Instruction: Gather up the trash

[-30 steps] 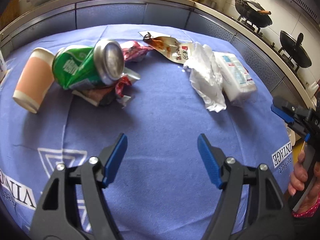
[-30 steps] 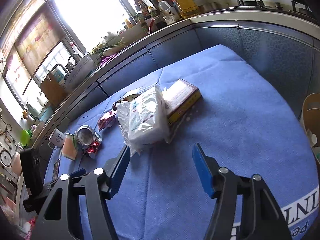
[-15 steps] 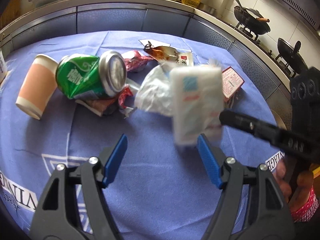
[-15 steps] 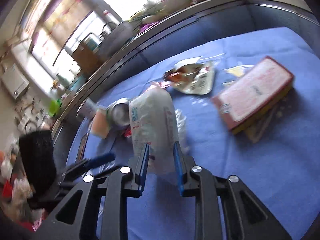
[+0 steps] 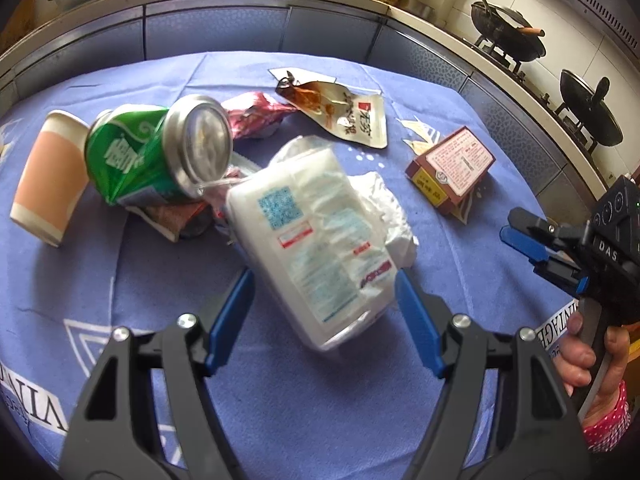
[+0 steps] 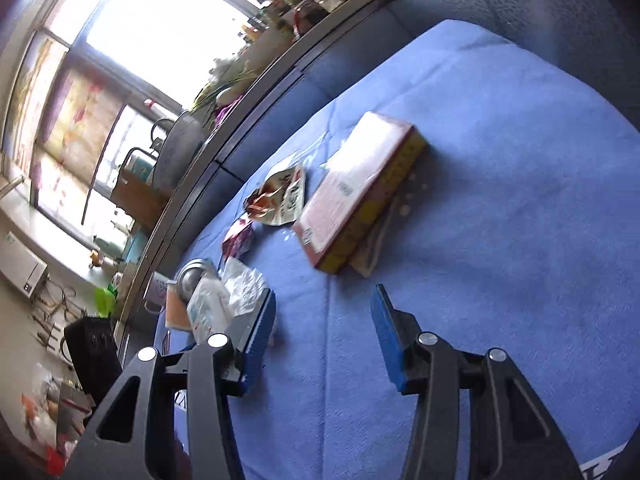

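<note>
A white tissue pack lies tilted between the open fingers of my left gripper, not clamped; it also shows in the right wrist view. Crumpled white plastic sits behind it. A crushed green can, a paper cup, a pink wrapper, a torn sauce pouch and a red-brown box lie on the blue cloth. My right gripper is open and empty, seen at the right edge of the left wrist view.
The box rests on a flat wrapper ahead of the right gripper. A steel counter edge rings the table. Woks stand on a stove at back right. A black device is at the left.
My right gripper carried the tissue pack left, let go of it between my left gripper's fingers, opened and pulled back right. The box is now uncovered.
</note>
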Available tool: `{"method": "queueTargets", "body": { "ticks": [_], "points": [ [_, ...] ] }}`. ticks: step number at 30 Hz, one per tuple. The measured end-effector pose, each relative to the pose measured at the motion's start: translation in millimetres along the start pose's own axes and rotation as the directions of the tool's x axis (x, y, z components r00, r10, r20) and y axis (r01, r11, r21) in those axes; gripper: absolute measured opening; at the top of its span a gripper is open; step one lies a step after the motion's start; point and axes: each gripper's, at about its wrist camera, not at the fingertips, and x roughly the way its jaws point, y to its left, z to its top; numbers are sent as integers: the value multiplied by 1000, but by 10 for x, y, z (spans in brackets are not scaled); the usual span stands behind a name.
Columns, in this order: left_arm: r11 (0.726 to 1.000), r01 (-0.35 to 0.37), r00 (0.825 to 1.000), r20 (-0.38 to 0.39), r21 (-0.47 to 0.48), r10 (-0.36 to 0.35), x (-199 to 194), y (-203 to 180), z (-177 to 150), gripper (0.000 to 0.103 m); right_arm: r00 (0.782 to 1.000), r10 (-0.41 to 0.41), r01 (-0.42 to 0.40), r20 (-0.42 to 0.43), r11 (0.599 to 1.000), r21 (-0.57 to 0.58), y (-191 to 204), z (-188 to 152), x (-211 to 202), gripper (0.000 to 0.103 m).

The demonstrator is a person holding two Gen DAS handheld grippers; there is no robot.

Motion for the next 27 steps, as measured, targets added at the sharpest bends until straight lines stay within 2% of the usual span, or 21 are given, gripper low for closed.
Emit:
{"method": "queueTargets", "body": {
  "ticks": [2,5,8,9,11,13,15,18,20,21,23,24,25,27],
  "points": [
    [1000,11,1000,-18,-30,-11,40,32,43,70,997,-69,69,39,998,6,-74,174,31,49],
    [999,13,1000,-19,-47,-14,62,17,92,70,991,-104,103,84,995,20,-160,475,101,49],
    [999,-18,999,-29,-41,17,113,-17,102,70,991,-94,91,95,995,31,-181,792,230,49],
    [999,-27,999,-28,-39,26,116,-24,99,69,994,-77,75,78,996,40,-196,872,290,49],
    [999,-29,999,-20,-34,28,77,-20,92,62,999,-32,31,12,997,70,-229,938,406,49],
    [999,-28,999,-17,-31,28,2,13,69,56,998,-1,5,-56,997,76,-167,816,451,49],
    [999,-38,999,-7,-22,37,-111,83,15,52,989,69,-64,-129,997,45,-36,537,419,49],
    [999,-46,999,6,-3,46,-260,225,-129,50,960,156,-174,-233,983,-60,218,-14,272,49],
    [1000,-25,1000,-9,-8,25,-322,329,-227,50,944,167,-213,-284,967,-141,334,-310,168,49],
    [1000,-24,1000,-11,-9,24,-359,372,-270,50,951,134,-192,-277,962,-194,380,-401,90,49],
    [1000,-24,1000,-15,-10,23,-414,421,-315,50,976,31,-97,-216,948,-303,438,-477,-63,50],
    [1000,-24,1000,-19,-14,24,-434,435,-326,52,985,-10,-48,-172,942,-333,449,-472,-129,55],
    [1000,-23,999,-26,-21,22,-445,447,-325,60,991,-47,-1,-126,935,-355,456,-451,-185,59],
    [999,-17,1000,-15,-38,17,-463,459,-316,70,994,-108,84,-35,911,-405,498,-421,-249,77]
  ]
}}
